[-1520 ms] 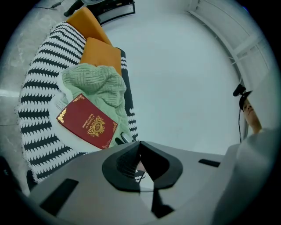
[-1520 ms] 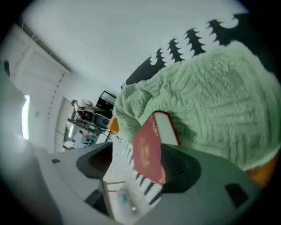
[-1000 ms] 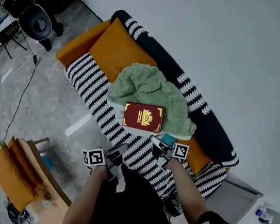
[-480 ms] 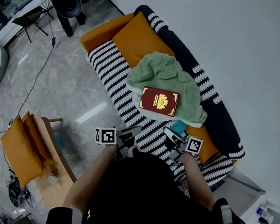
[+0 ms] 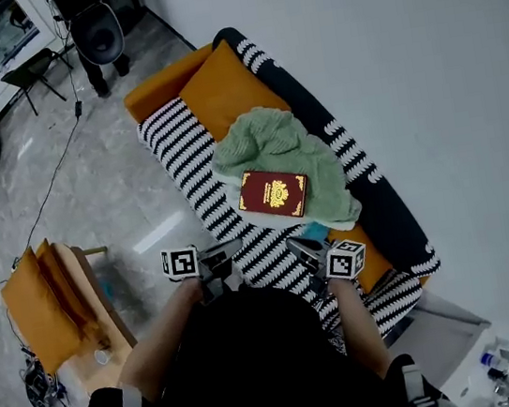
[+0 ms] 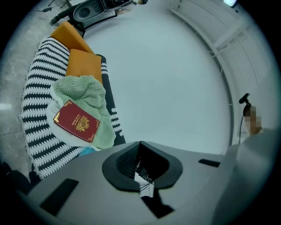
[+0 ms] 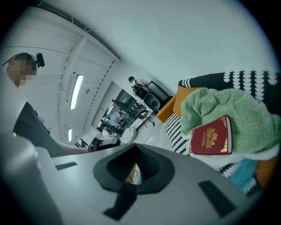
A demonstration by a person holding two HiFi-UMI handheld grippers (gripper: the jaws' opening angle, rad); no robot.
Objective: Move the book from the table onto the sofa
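At the bottom of the head view the person's two arms reach forward. The left tool [image 5: 219,268] sits left of centre and the right tool [image 5: 305,248] just right of it. Each tool's own view shows its jaws pressed together with nothing between them: the left tool [image 6: 140,150] has only bare wall beyond its tips, and the right tool [image 7: 133,153] is just as empty. Neither touches the book, which lies apart from both, a little further up the frame.

To the lower left of the head view stands the small wooden surface [image 5: 109,319]. No book shows on it, though an orange item covers part of it.

Just beyond the tools comes the striped seat of the sofa [image 5: 187,165], running toward the upper left. The red book [image 5: 274,193] lies flat on it, gold-printed cover up, on top of a crumpled green blanket [image 5: 269,139] and near the sofa's middle. Both tool views agree: the book [image 6: 77,121] rests squarely on the blanket, and from the right it [image 7: 210,137] shows no overhang past the seat edge. An orange cushion [image 5: 222,84] leans at the far end, against the white wall [image 5: 422,59].

By this layout the move looks finished: the book is off the surface, settled on the sofa and released. Nothing appears left except drawing the arms back.
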